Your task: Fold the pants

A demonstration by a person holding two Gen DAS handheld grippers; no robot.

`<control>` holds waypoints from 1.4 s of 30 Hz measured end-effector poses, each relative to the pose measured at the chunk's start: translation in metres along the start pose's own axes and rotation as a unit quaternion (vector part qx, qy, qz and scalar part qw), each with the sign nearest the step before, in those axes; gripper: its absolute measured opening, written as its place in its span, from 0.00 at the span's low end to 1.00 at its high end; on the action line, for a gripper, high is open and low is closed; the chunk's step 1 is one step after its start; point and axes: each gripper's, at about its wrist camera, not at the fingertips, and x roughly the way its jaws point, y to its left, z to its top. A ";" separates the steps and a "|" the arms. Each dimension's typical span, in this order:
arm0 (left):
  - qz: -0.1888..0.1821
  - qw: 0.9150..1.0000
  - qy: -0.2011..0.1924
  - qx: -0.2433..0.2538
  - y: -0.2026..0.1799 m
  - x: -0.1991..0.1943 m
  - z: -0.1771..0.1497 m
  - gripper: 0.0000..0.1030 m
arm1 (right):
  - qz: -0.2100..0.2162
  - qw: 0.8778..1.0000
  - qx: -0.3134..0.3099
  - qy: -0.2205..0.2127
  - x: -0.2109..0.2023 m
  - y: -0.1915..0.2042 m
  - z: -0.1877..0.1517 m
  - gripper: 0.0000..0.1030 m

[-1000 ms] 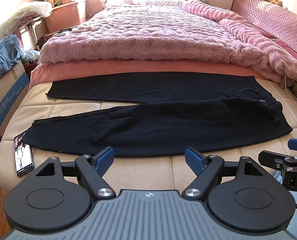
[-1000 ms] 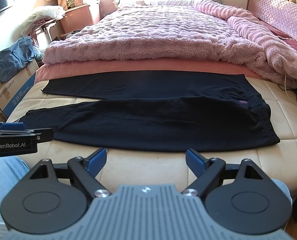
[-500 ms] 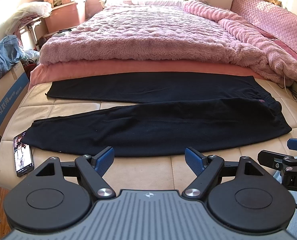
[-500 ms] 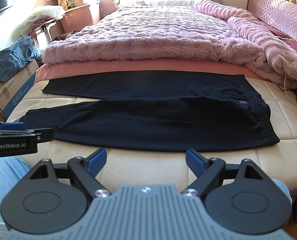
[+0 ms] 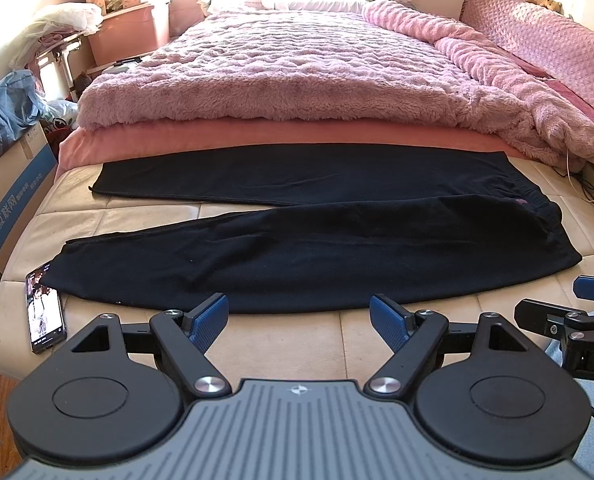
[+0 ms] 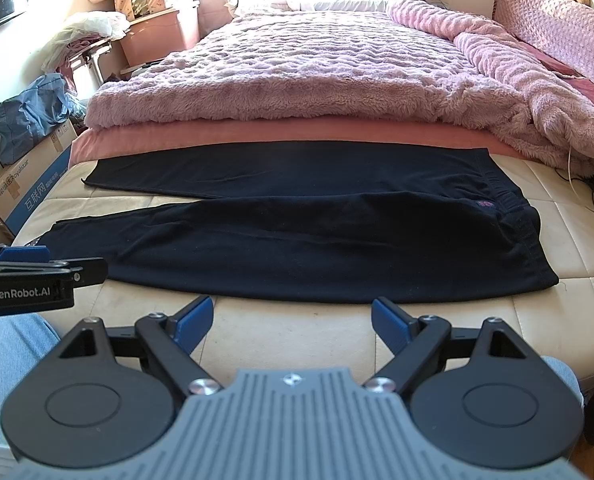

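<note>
Black pants (image 5: 317, 256) lie flat on the cream mattress (image 5: 297, 340), legs spread apart toward the left, waistband at the right. They also show in the right wrist view (image 6: 317, 248). My left gripper (image 5: 299, 318) is open and empty, just short of the near leg's front edge. My right gripper (image 6: 291, 322) is open and empty, also just short of that edge. The right gripper shows at the right edge of the left wrist view (image 5: 577, 320); the left gripper shows at the left edge of the right wrist view (image 6: 37, 276).
A phone (image 5: 43, 312) lies at the mattress's front left corner by the leg cuff. A fluffy pink blanket (image 5: 317, 80) is piled behind the pants. Cardboard boxes (image 5: 9, 196) and bags stand on the left. Cables (image 5: 589, 196) lie at the right.
</note>
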 end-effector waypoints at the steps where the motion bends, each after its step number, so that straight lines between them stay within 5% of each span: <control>1: 0.000 1.000 0.000 0.000 0.000 0.000 0.000 0.91 | 0.000 1.000 0.000 0.000 0.000 0.000 0.000 0.80; 18: -0.027 1.000 0.004 0.005 0.000 0.003 -0.004 0.91 | 0.002 1.000 -0.004 -0.001 -0.002 -0.002 -0.001 0.80; 31: -0.044 0.997 0.001 0.065 0.029 0.023 0.009 0.71 | 0.014 0.999 -0.032 -0.042 -0.001 -0.036 0.008 0.80; 36: -0.062 0.989 0.006 0.133 0.048 0.046 0.017 0.59 | -0.010 0.993 -0.069 -0.100 0.004 -0.071 0.016 0.80; 42: -0.055 0.963 0.020 0.263 0.065 0.087 0.014 0.57 | -0.054 0.986 -0.136 -0.084 0.033 -0.114 0.023 0.74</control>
